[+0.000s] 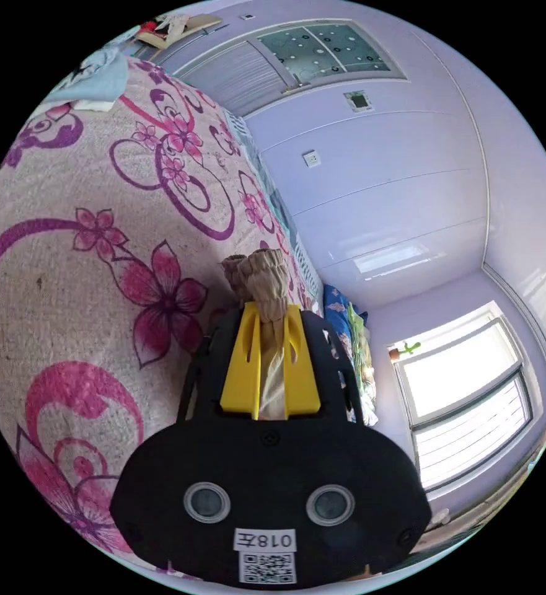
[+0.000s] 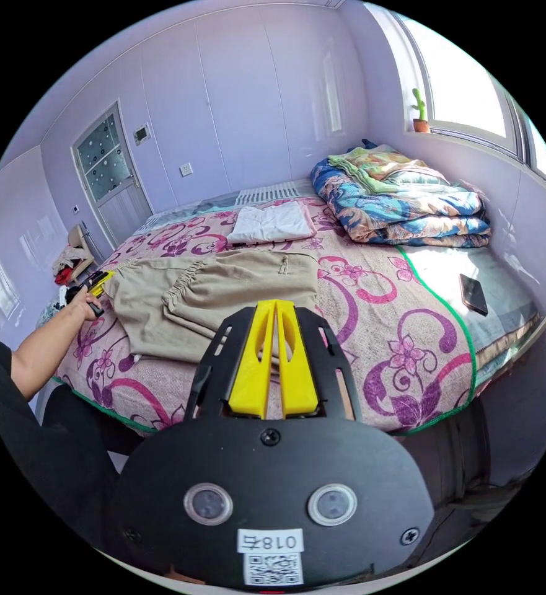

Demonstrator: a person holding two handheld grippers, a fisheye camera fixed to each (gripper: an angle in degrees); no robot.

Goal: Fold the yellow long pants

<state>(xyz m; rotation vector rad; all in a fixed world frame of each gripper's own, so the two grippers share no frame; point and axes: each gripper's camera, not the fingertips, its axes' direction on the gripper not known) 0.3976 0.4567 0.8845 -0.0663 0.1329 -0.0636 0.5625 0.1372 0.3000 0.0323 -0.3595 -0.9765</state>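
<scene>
Gripping bunched cuff of yellow long pants (image 1: 265, 279), left gripper (image 1: 271, 316) clamps fabric between both jaws. Pants lie spread on floral bedspread (image 2: 372, 310). Right gripper (image 2: 275, 305) jaws pressed together, empty, above bed edge.

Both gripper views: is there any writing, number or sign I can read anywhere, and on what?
White sticker on the left gripper: printed characters above a square code, not read out.
Second white sticker on the right gripper: the same.
Wall switch and phone: no text legible.
</scene>
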